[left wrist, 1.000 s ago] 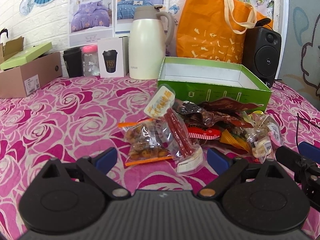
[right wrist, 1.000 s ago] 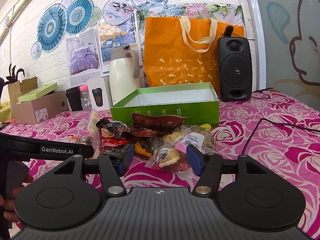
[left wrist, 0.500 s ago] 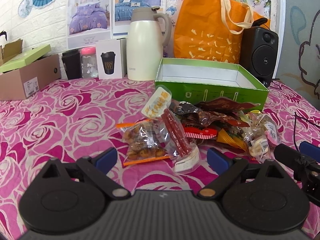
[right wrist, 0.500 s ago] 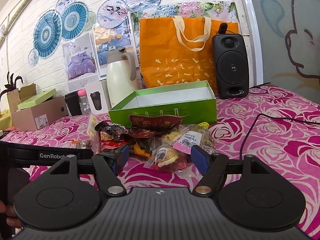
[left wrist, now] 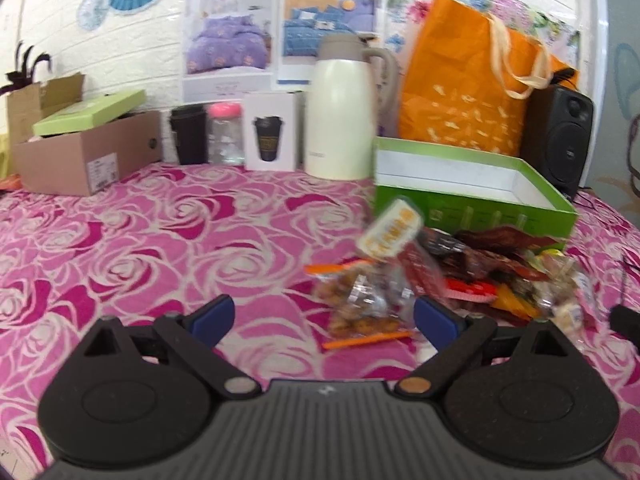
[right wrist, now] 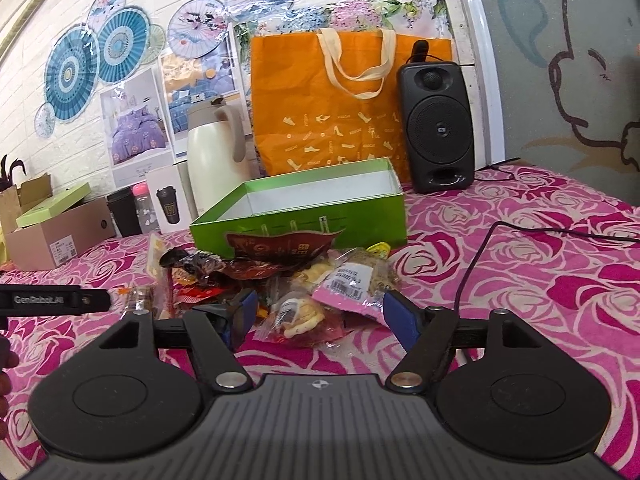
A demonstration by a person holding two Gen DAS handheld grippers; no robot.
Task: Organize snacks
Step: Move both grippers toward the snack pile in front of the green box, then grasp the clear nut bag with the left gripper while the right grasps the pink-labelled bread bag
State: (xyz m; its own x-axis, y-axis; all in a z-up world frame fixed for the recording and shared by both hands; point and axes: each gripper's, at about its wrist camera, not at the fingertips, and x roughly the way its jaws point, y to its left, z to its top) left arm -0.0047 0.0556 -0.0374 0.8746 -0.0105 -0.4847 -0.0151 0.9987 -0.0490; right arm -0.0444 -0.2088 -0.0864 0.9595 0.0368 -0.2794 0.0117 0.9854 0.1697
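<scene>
The snacks, a loose heap of clear and coloured plastic packets (right wrist: 288, 280), lie on the rose-patterned pink worktop (left wrist: 140, 240) just in front of the open green cardboard box (right wrist: 320, 208), whose white inside shows no packet yet, so I judge the sorting barely begun. Since a second ago the left wrist view has swung left and blurred, and the heap now sits to the right of its centre; the left gripper (left wrist: 324, 320) seems to be turning away from the pile rather than closing on it. Its fingers are spread wide and hold nothing. The right gripper (right wrist: 320, 312) has edged nearer: its fingers, also released and empty, frame a small clear bag of pale pieces (right wrist: 298, 314) without touching it.
</scene>
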